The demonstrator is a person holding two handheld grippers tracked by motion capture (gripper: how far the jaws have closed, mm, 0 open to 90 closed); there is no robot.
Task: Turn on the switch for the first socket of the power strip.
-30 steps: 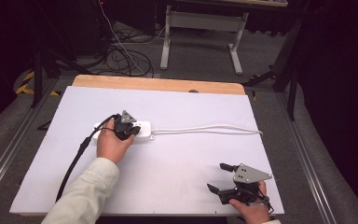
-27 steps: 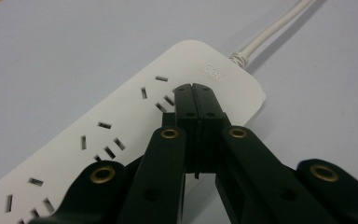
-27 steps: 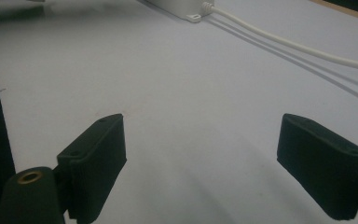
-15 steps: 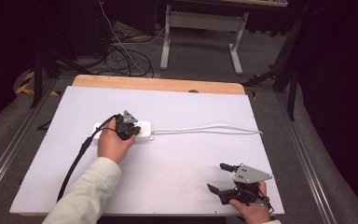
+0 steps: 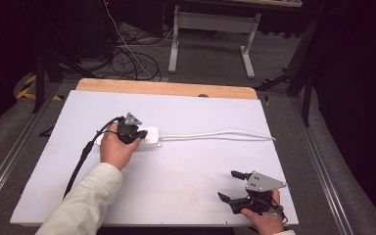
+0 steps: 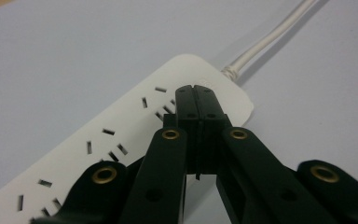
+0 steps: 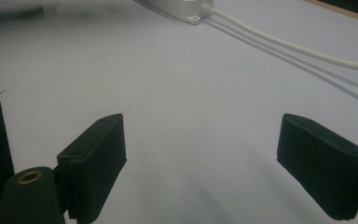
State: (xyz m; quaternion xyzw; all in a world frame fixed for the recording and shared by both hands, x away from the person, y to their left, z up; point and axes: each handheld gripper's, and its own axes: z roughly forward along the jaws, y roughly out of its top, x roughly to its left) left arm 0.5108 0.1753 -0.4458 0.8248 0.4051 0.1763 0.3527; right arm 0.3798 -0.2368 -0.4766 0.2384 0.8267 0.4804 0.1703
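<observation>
- High view first: white power strip (image 5: 144, 137) lies left of center on the white table (image 5: 191, 196), its cord (image 5: 220, 133) running off toward the right edge. My left claw (image 5: 138, 133) sits right on top of it, my right claw (image 5: 231, 186) hangs near the front right corner, well apart from everything.
- Left gripper view: my jaws are clenched tight against each other with nothing between them, and the joined tips (image 6: 196, 93) are down on the cord end of the strip (image 6: 121, 140), just past the last socket slots. Looks to me like I'm poking at a switch there, though I can't actually make out a button under the tips.
- Right gripper view: jaws spread wide, nothing in them, just bare table ahead and the strip's end (image 7: 179, 9) with the cord (image 7: 284, 44) far off at the top.
- What could bite me, I reckon:
- The strip isn't pinned by anything. If I push at a slant instead of straight down, it'll probably skate across the smooth table rather than take the press.
- Closed tips are narrow and hard, so they could slide off the rounded plastic and jab into a socket slot (image 6: 161, 89).
- My right claw is too far off to brace the strip in time.
- The cord could tug the strip crooked if it shifts.
</observation>
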